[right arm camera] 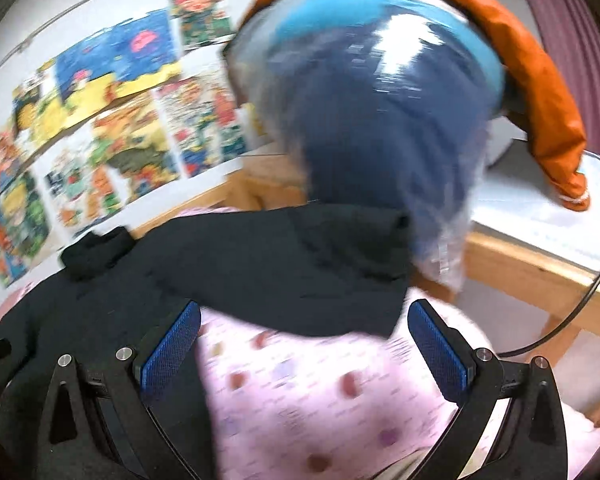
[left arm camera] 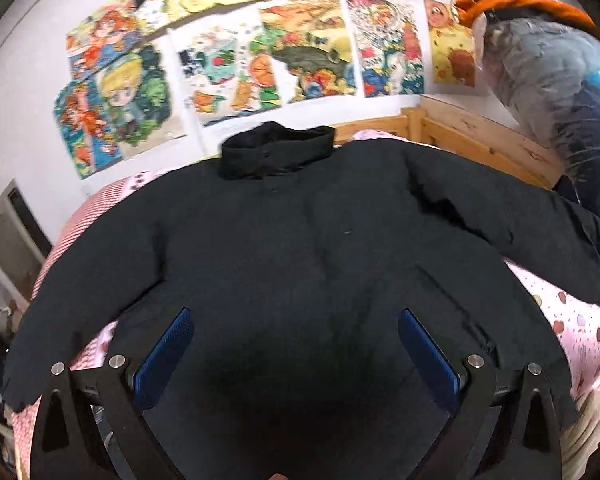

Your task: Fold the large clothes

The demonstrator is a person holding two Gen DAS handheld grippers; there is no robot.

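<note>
On the bed, centre of the left wrist view: one black padded jacket [left arm camera: 300, 248], laid front-up across a pink spotted bedsheet [left arm camera: 580, 332]. Stand-up collar [left arm camera: 278, 148] at 12 o'clock, pointing to the wall. One sleeve runs out toward 8 o'clock and hangs past the bed edge; the other runs toward 3 o'clock.

Left hand-held gripper [left arm camera: 296, 356]: jaws spread wide, blue pads [left arm camera: 164, 356] at 7 and 5 o'clock of the frame, over the jacket's lower body, nothing between them. Contact with the cloth cannot be told.

Right hand-held gripper [right arm camera: 304, 356]: jaws likewise spread, blue pads [right arm camera: 440, 356] either side of bare pink sheet, holding nothing. The jacket's sleeve end [right arm camera: 340, 280] lies just beyond the fingertips at 12 o'clock; the jacket body sits at 9 o'clock. This view is blurred.

Surroundings: a row of colourful cartoon posters [left arm camera: 236, 68] on the white wall behind the bed; a light wooden bed frame [left arm camera: 480, 140] at 2 o'clock; a large clear plastic bag of blue clothing [right arm camera: 380, 100] standing at the sleeve end, with an orange garment [right arm camera: 540, 92] draped over its top; a second wooden-framed surface with a pale cover [right arm camera: 548, 216] at 3 o'clock; a black cable [right arm camera: 572, 316] hanging over its edge.
</note>
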